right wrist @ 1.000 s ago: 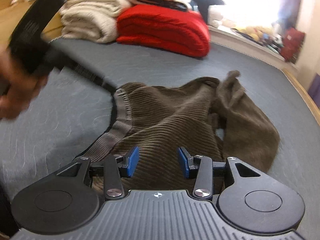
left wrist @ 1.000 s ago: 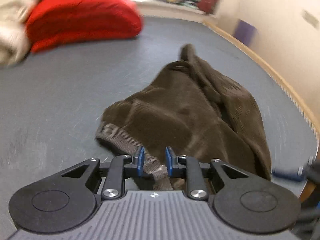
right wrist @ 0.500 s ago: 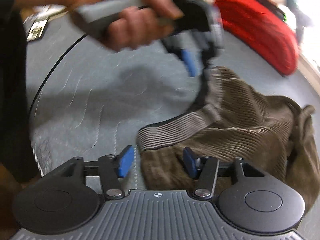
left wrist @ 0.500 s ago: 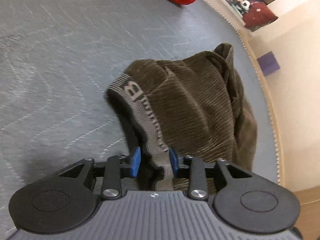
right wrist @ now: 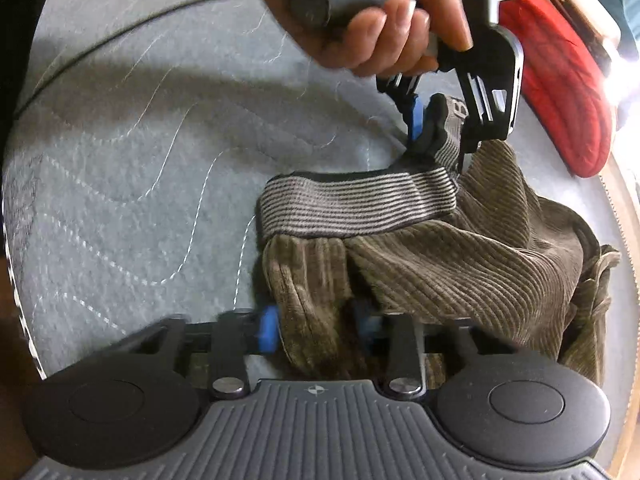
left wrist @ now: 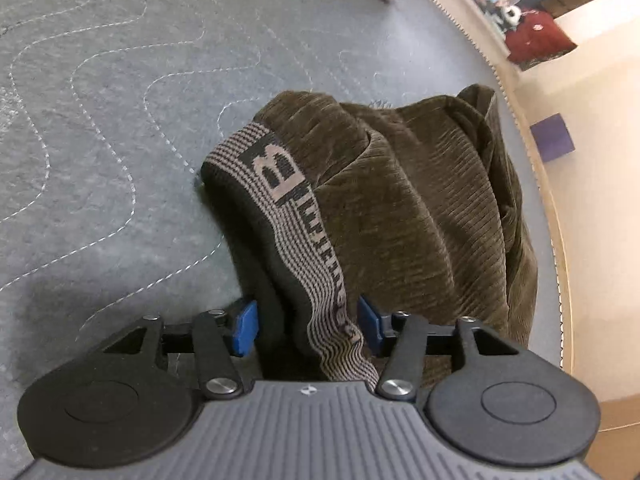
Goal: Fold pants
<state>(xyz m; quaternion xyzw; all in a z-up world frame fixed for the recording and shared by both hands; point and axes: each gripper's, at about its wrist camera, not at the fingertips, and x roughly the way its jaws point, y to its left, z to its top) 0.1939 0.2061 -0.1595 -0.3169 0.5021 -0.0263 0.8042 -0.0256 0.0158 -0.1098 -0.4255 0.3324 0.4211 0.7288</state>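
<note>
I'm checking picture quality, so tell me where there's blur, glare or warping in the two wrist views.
Left wrist view: sharp on the pants, the bed edge bends from fisheye, and there is bright washout at top right. Right wrist view: the hand above and the near fingers are smeared, with glare beside the red blanket.

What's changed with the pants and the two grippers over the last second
Both grippers came down toward the mattress. The left gripper, shut on the striped waistband a second ago, now has its jaws opening with the band still between them. The right gripper, open earlier, is closing on the brown pants. The red blanket stayed put.
</note>
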